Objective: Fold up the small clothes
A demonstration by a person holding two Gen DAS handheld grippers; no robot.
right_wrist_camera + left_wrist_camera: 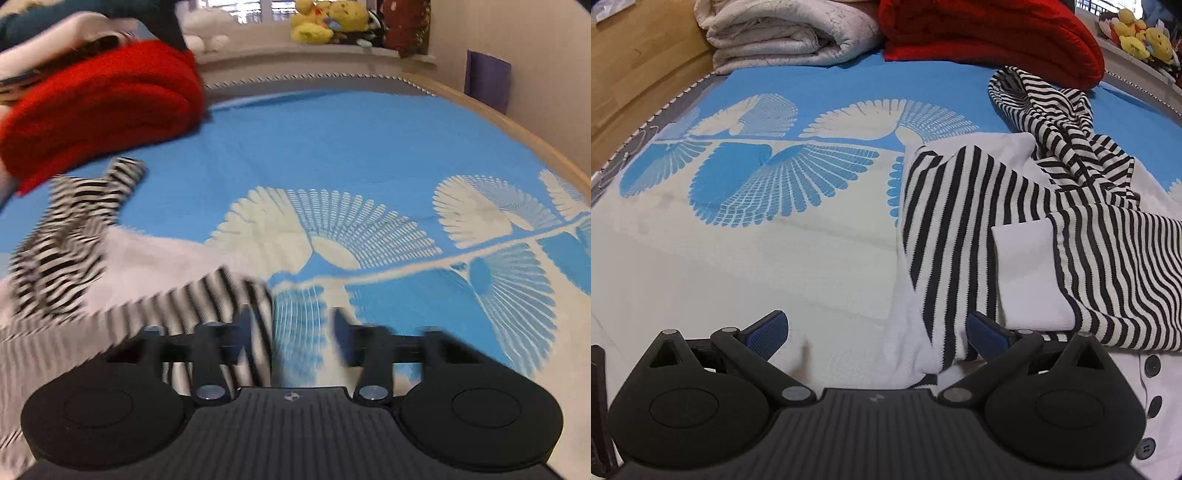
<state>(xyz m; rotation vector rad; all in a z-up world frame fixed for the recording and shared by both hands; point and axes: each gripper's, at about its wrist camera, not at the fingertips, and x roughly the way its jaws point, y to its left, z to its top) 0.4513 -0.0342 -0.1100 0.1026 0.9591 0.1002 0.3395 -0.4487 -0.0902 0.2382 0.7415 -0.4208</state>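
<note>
A small black-and-white striped garment with white panels and dark buttons [1015,229] lies crumpled on the blue and white bedspread [775,240]. My left gripper [877,332] is open low over the bed, and the garment's near left corner lies between its fingers. In the blurred right wrist view the garment [74,258] is at the left. My right gripper [293,325] is open, with a striped edge of the garment by its left finger [245,321].
A folded red blanket [990,40] and a folded cream quilt [790,33] lie at the far end of the bed. Yellow plush toys [325,20] sit on the window sill. A wooden bed frame [635,85] runs along the left.
</note>
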